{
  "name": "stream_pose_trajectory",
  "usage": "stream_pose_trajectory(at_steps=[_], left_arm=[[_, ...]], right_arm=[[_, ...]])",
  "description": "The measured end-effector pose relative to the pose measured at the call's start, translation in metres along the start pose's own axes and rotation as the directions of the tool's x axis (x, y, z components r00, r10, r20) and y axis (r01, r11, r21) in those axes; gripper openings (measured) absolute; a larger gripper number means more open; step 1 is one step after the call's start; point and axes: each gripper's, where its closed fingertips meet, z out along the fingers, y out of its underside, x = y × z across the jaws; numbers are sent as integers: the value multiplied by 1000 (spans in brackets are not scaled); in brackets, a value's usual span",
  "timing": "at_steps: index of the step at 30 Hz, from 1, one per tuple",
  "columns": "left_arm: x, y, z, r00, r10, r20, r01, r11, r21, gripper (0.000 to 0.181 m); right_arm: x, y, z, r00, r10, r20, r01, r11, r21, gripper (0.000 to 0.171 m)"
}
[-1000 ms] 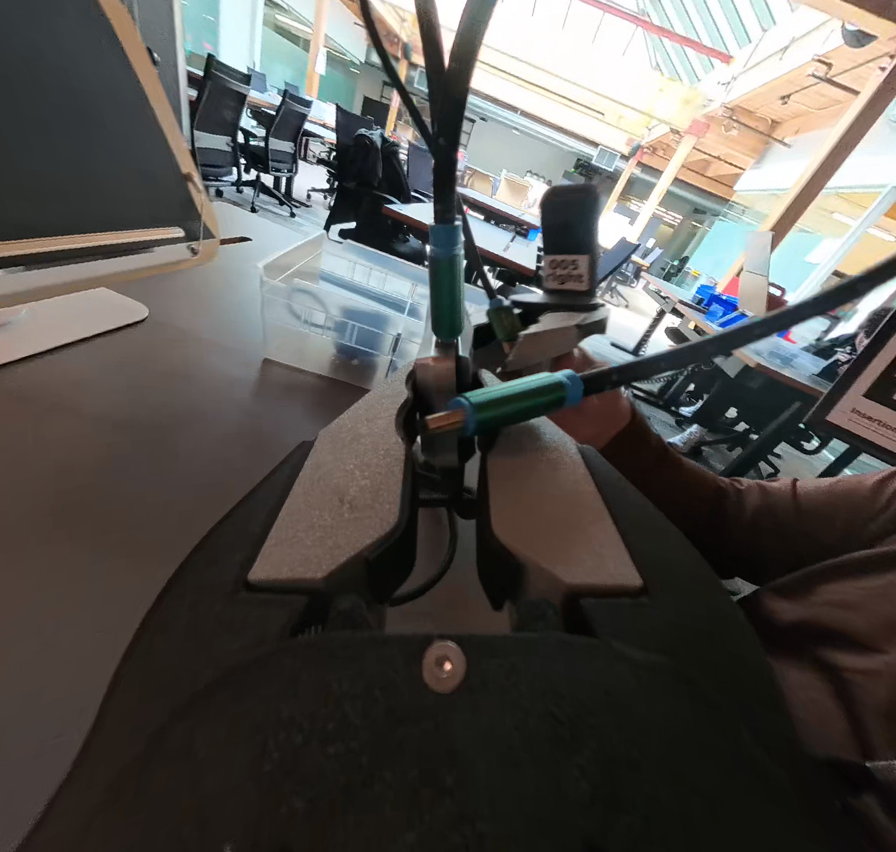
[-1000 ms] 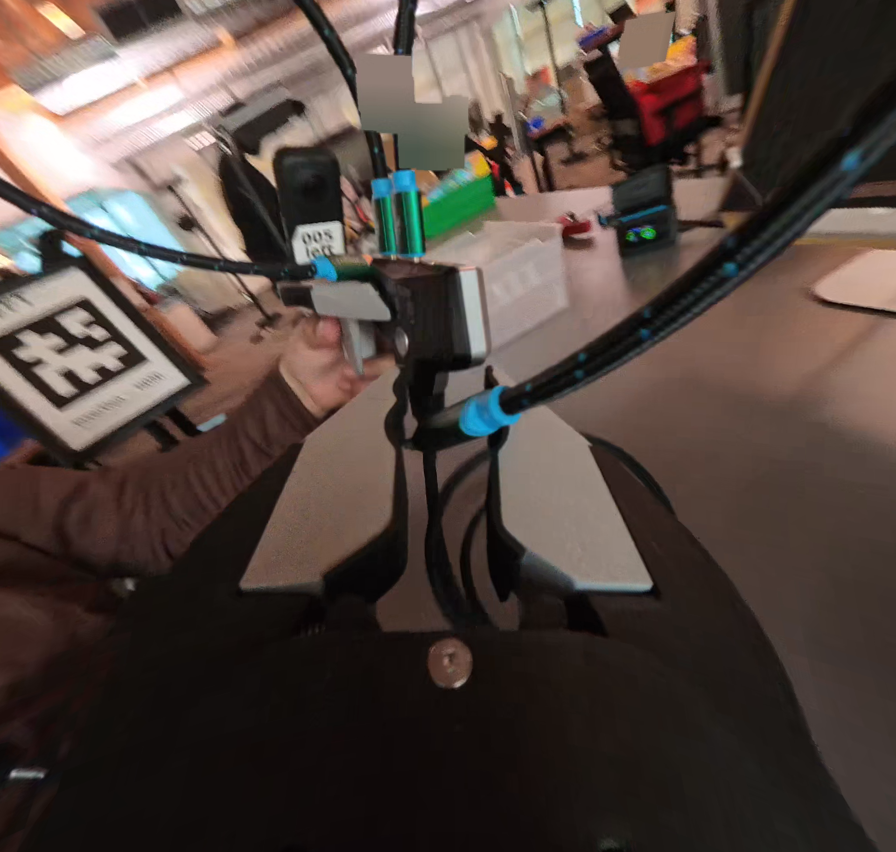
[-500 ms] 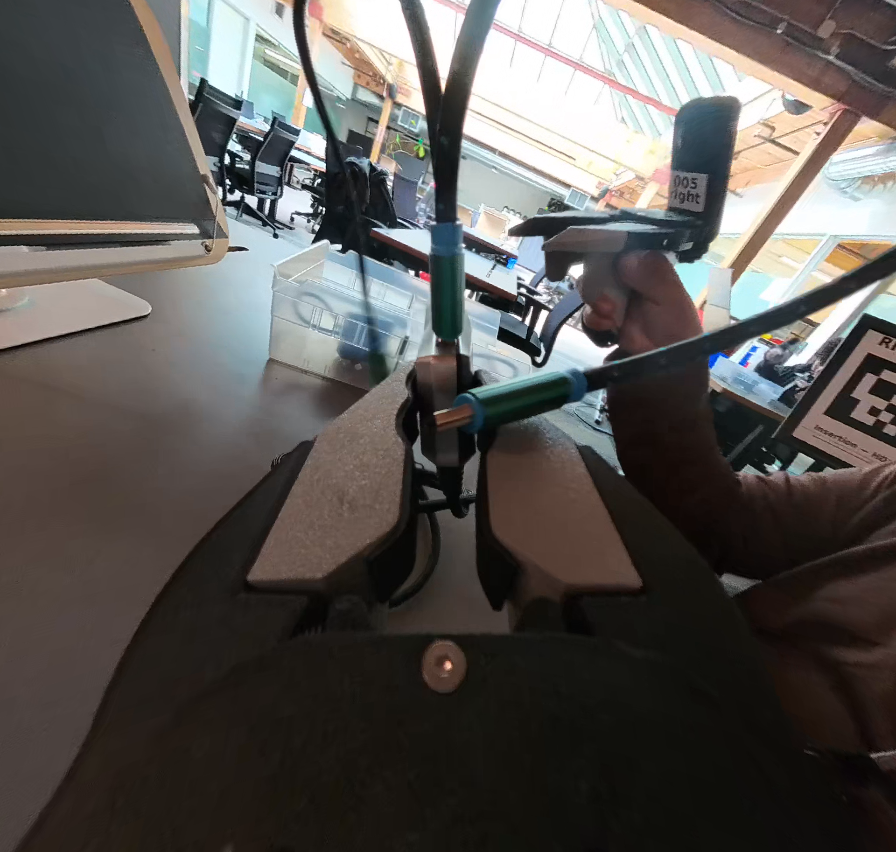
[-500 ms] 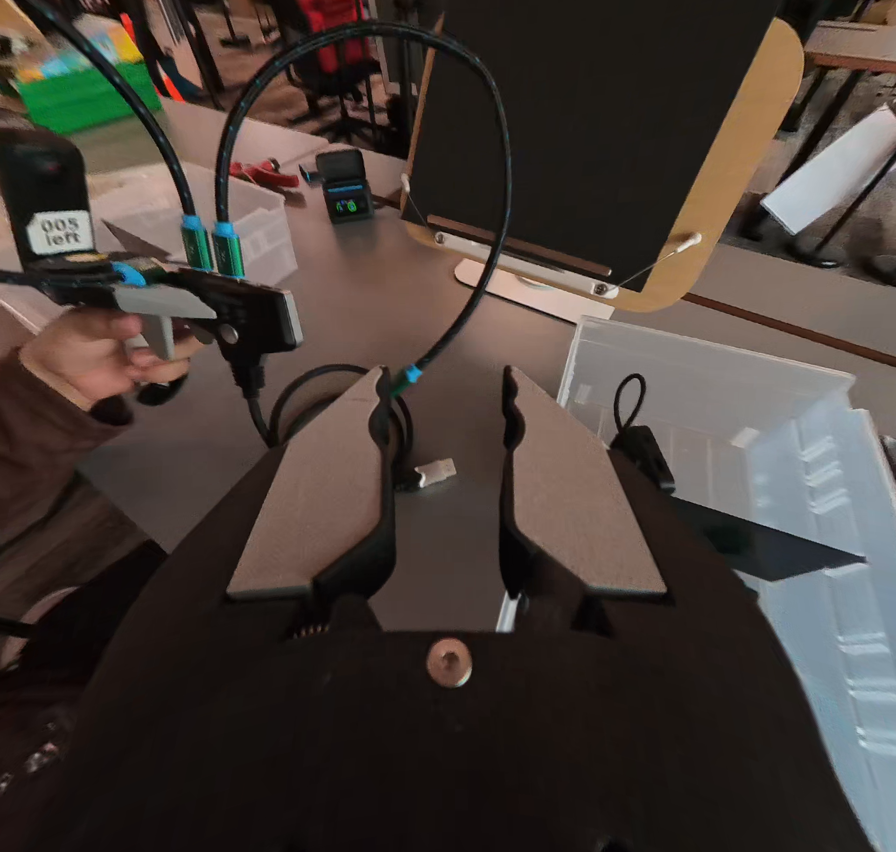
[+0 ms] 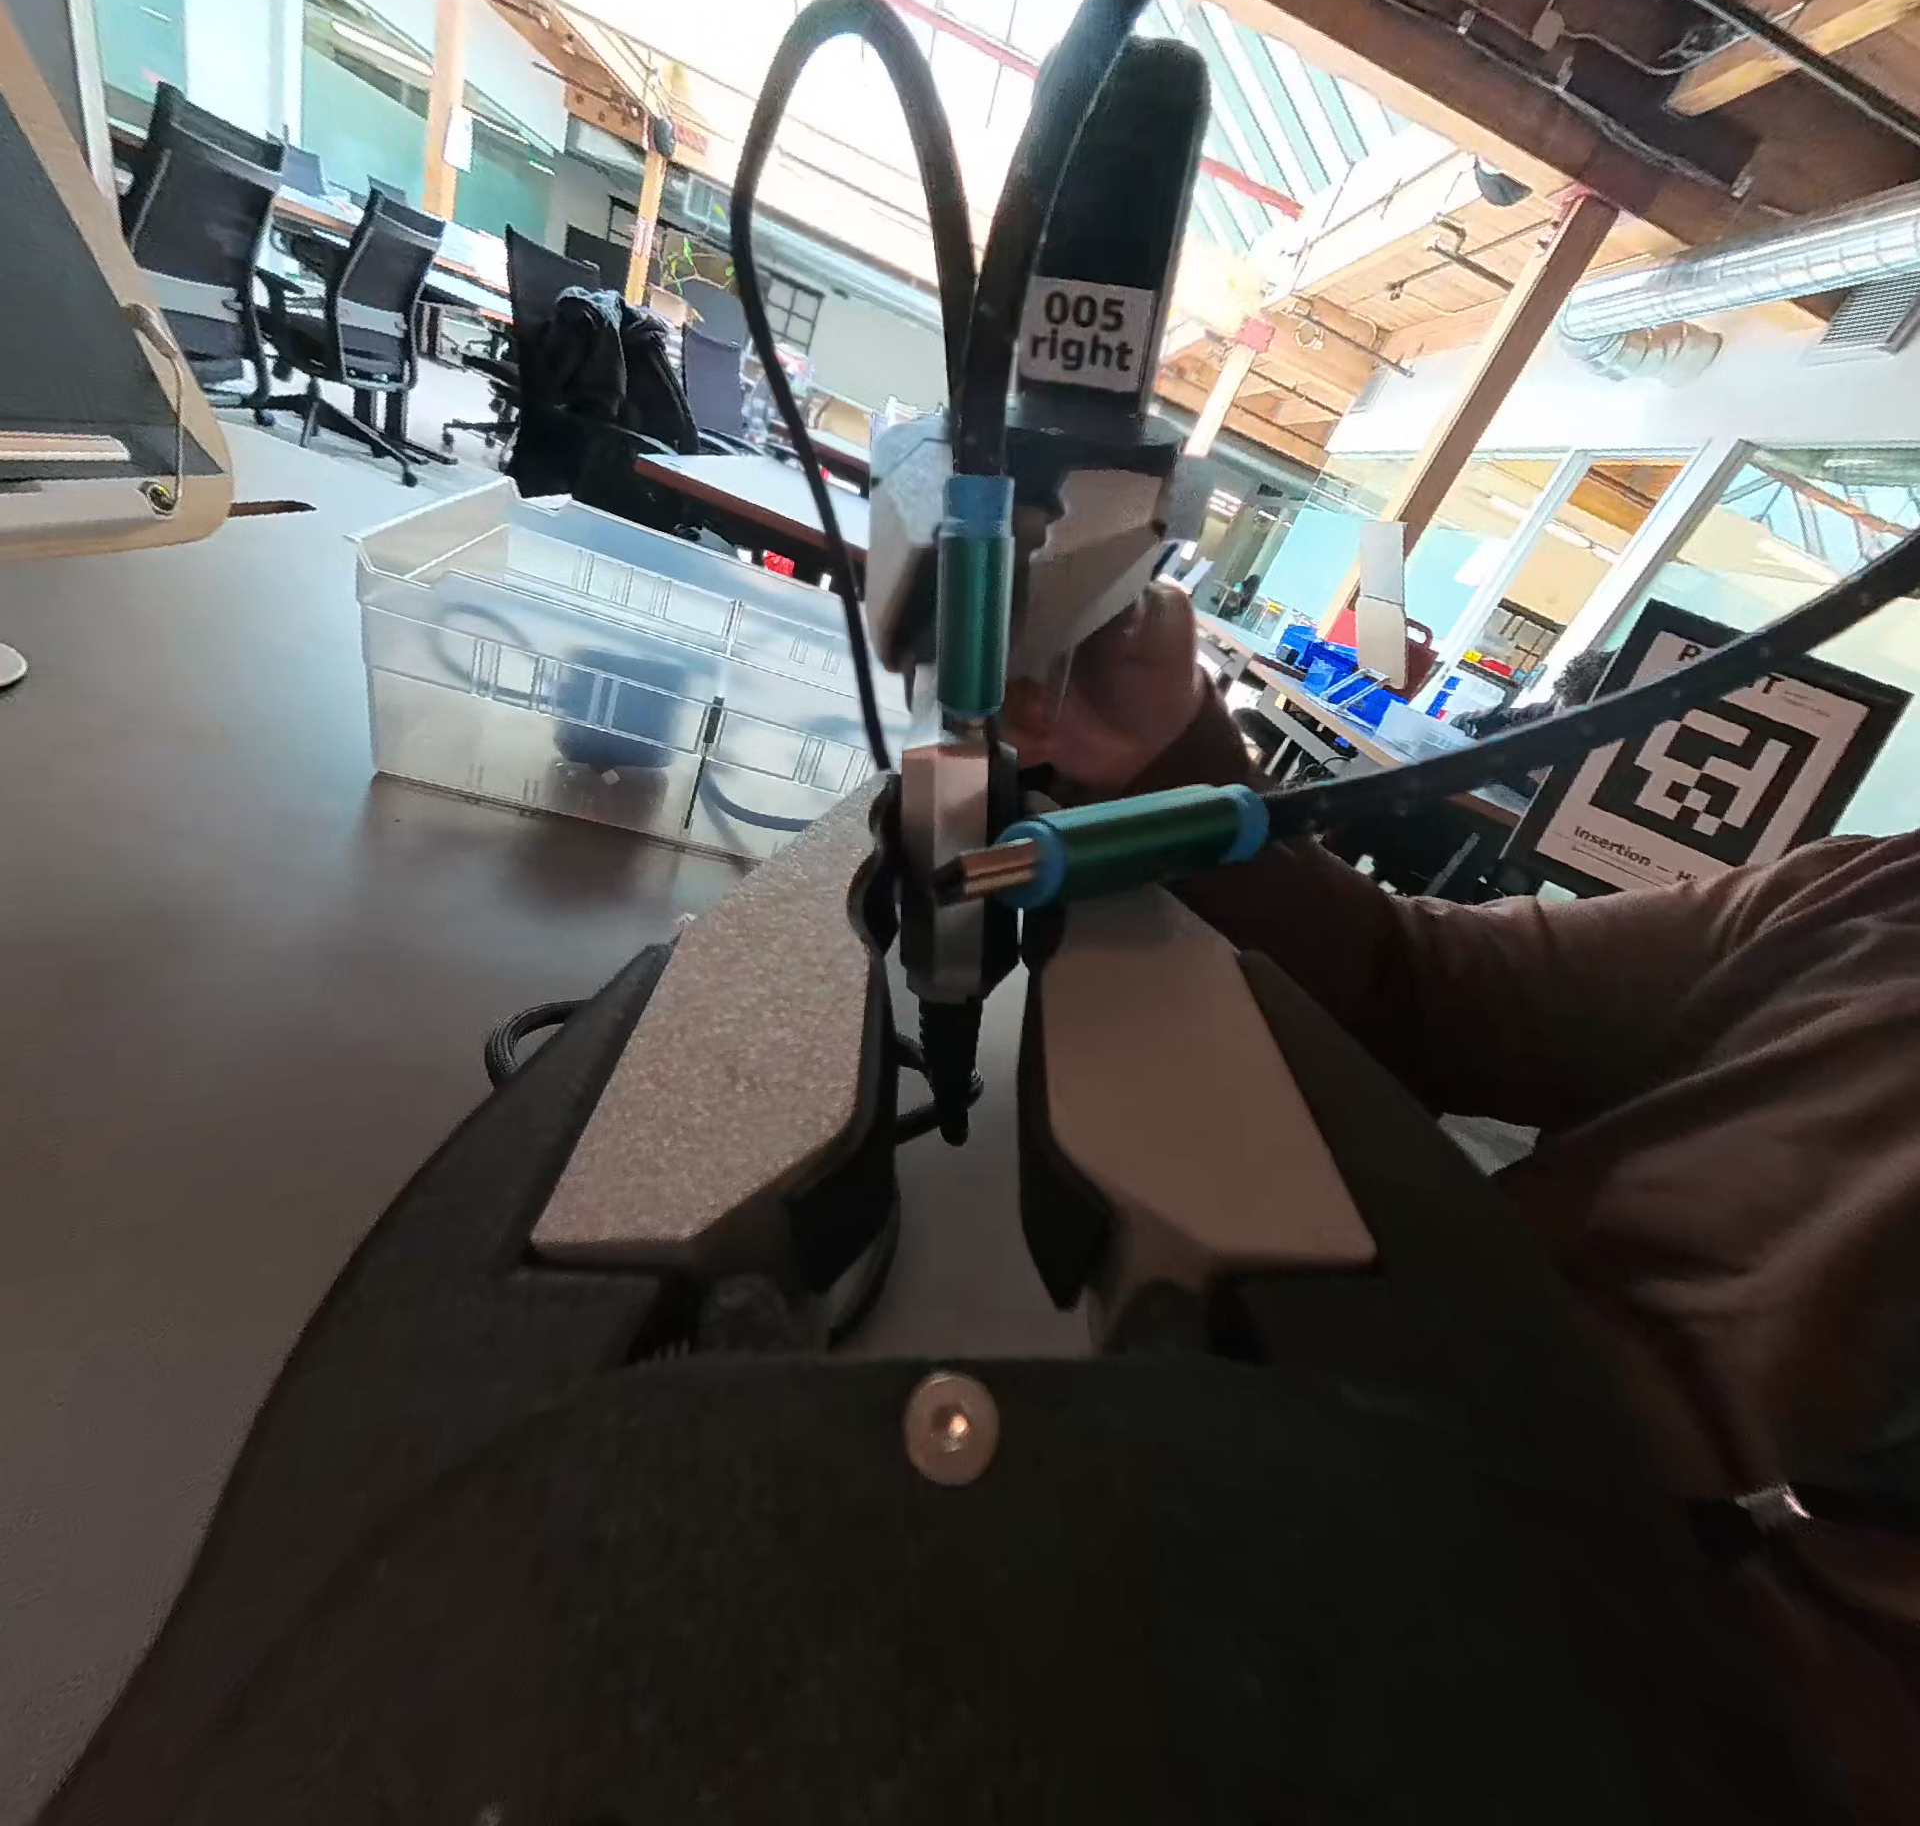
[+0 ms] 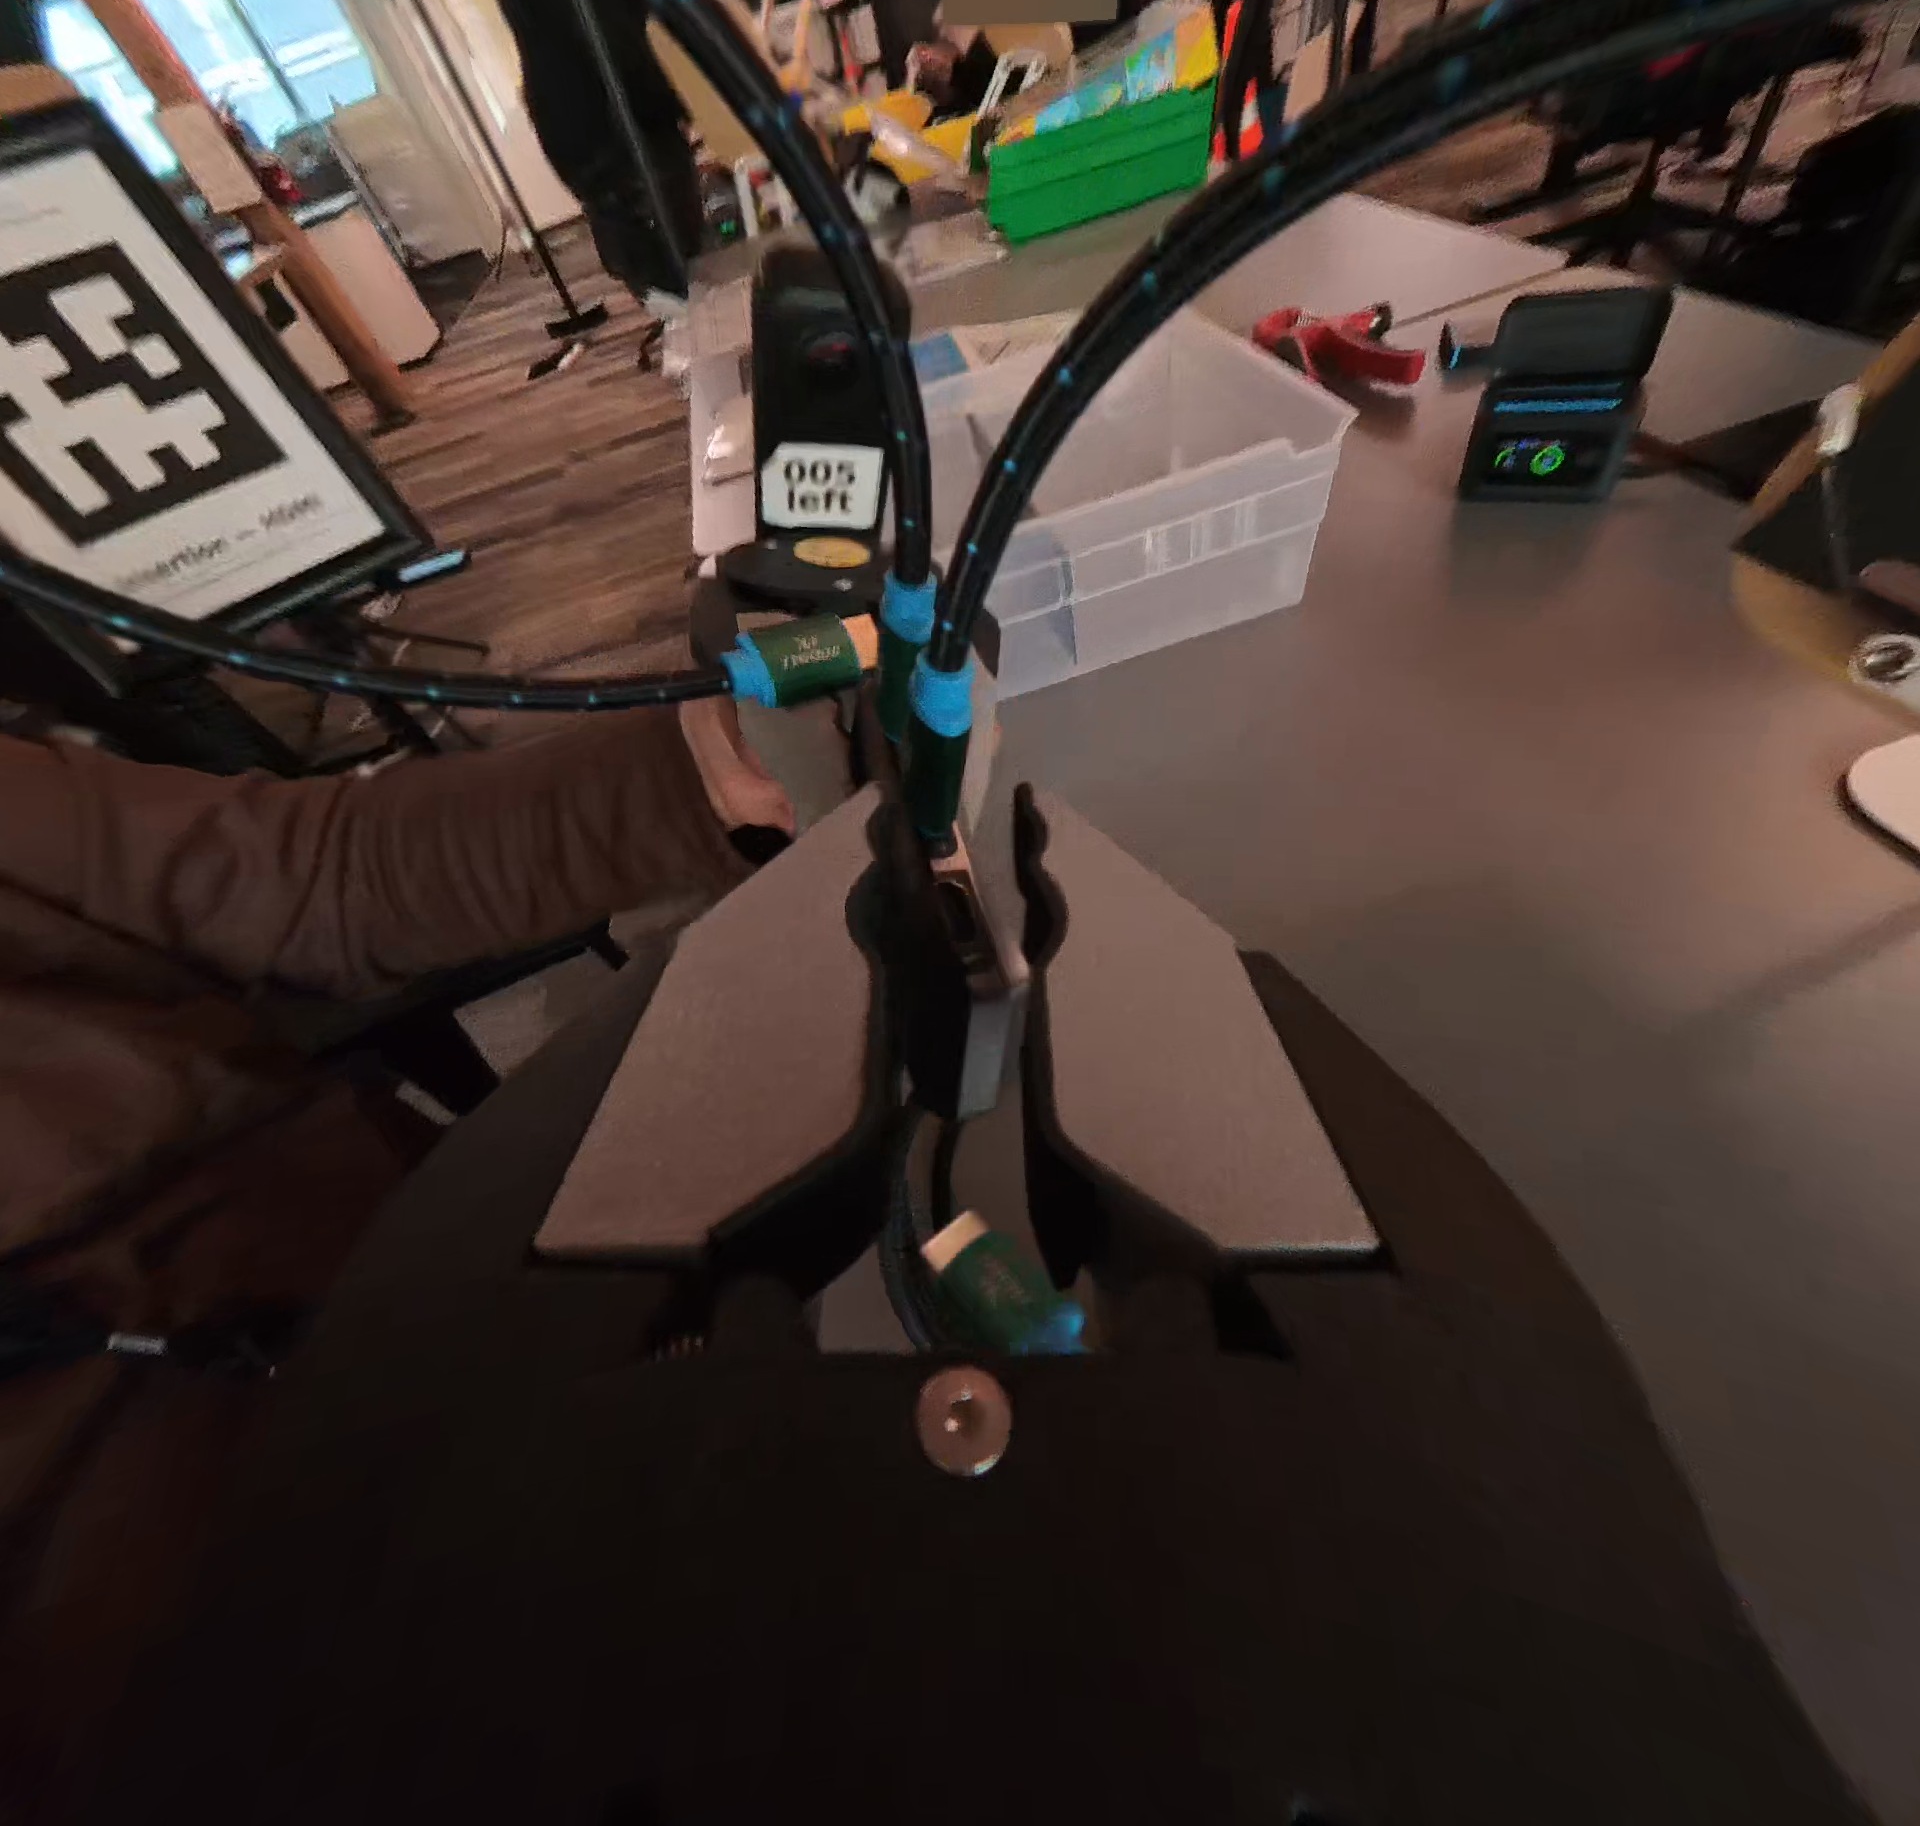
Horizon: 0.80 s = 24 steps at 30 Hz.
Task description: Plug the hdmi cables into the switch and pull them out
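L gripper (image 5: 951,903) clamped on switch (image 5: 940,872), R gripper (image 6: 961,903) undetermined — dark desk (image 5: 260,893), open-plan office.

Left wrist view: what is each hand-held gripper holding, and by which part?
The left hand-held gripper clamps the switch by its flat sides. The right hand-held gripper grips the green plug standing in the switch's top, by its barrel.

plug shells (image 5: 1132,843): glossy green metal | bin (image 5: 582,675): clear plastic | table (image 5: 208,945): matt

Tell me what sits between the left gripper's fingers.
The switch, clamped edge-on in the left gripper, with a green plug standing in its top. The left wrist view shows it.
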Motion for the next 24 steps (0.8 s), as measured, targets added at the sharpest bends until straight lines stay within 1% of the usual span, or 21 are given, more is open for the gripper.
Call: stream_pose_trajectory(at_steps=[1,2,6,10,14,16,20,24], left_arm=[[0,1,2,1000,-2,2,2,1000,-5,18],[-1,2,3,1000,-7,4,7,1000,-8,18],[-7,5,5,998,-58,13,58,998,-5,18],[-11,9,9,998,-28,61,29,999,-19,19],[-9,12,13,996,-66,59,65,998,7,18],[-9,14,15,992,-114,50,113,993,30,18],[-16,18,11,973,-232,2,231,966,113,18],[-19,20,7,967,-254,-2,251,955,155,18]], right_arm=[[-3,5,3,999,-16,33,17,1000,-17,10],[-3,7,5,999,-25,42,25,1000,-14,9],[5,9,5,996,-85,-5,85,996,22,9],[5,14,5,994,-112,-17,112,992,49,9],[6,15,0,994,-106,-22,107,988,108,10],[7,17,-2,995,-94,-23,96,988,120,9],[14,23,2,998,-20,-52,29,983,180,8],[17,26,6,998,-3,-56,15,975,222,7]])
